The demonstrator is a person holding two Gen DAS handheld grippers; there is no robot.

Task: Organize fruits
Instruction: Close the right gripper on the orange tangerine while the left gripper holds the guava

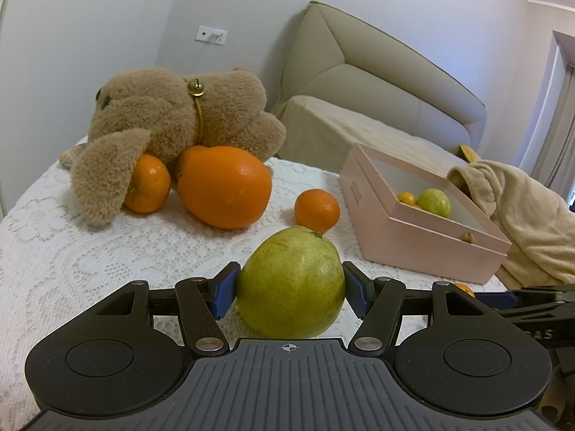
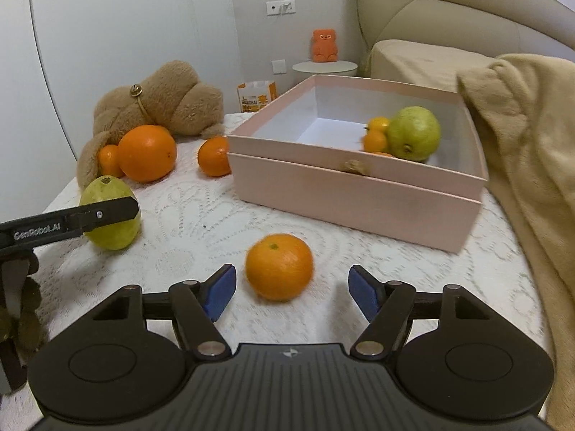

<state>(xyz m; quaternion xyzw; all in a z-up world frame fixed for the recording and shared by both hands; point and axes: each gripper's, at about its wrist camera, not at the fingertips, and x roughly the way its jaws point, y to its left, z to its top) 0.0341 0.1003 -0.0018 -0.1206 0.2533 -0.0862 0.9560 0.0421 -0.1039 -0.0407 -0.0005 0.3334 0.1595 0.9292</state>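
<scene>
White lace tablecloth (image 2: 187,215), pale pink cardboard box (image 2: 352,194) as landmark. Left gripper (image 1: 290,289) clamps green pear (image 1: 291,283), left of box. Right gripper (image 2: 293,289) open; small orange mandarin (image 2: 278,266) sits between jaws untouched, nearer left pad, just before box.

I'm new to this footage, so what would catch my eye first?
A green pear sits clamped between the left gripper's blue pads on the lace cloth. Ahead of the open right gripper lies a mandarin. Beyond it, the pink box already holds another pear.
</scene>
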